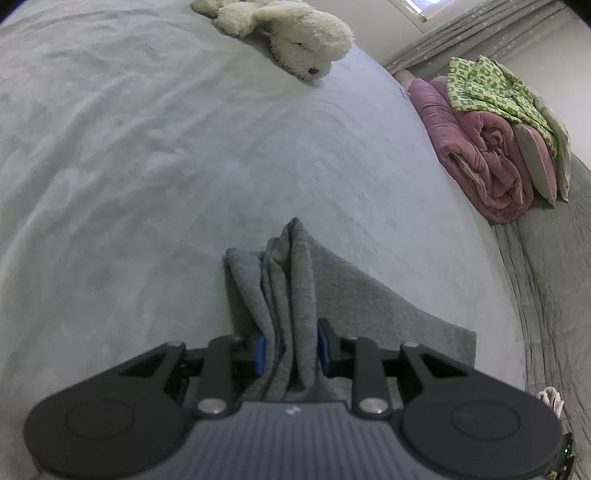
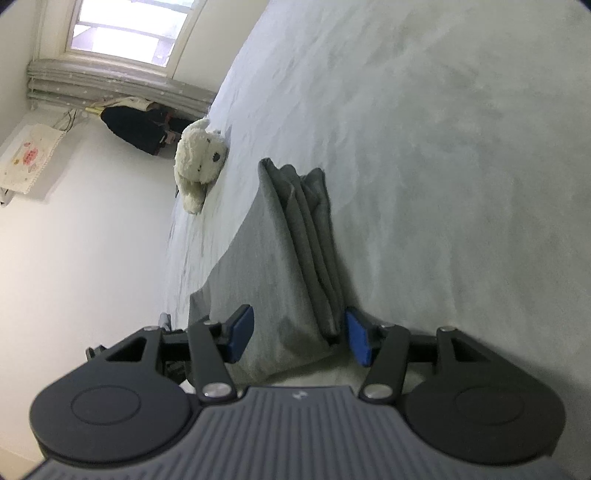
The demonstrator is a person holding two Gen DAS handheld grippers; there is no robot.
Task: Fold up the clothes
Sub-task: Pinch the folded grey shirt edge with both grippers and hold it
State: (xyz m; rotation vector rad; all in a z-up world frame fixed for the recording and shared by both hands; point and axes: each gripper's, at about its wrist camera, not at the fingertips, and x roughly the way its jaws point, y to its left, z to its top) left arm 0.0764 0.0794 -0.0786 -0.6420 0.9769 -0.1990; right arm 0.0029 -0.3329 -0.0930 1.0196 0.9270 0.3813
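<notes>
A grey garment (image 1: pixel 354 295) lies on the pale grey bed (image 1: pixel 147 166), with bunched layers along one edge. My left gripper (image 1: pixel 290 349) is shut on the garment's bunched folds, which stand up between the blue pads (image 1: pixel 260 354). In the right wrist view the same grey garment (image 2: pixel 273 266) lies flat with its folded layers on the right side. My right gripper (image 2: pixel 299 339) is open, its blue pads (image 2: pixel 356 341) spread on either side of the garment's near edge, not pinching it.
A cream plush dog (image 1: pixel 295 40) lies at the far end of the bed; it also shows in the right wrist view (image 2: pixel 199 162). A rolled pink quilt (image 1: pixel 480 155) with a green patterned cloth (image 1: pixel 484 88) sits at the right. A window (image 2: pixel 125 29) and a white wall are beyond.
</notes>
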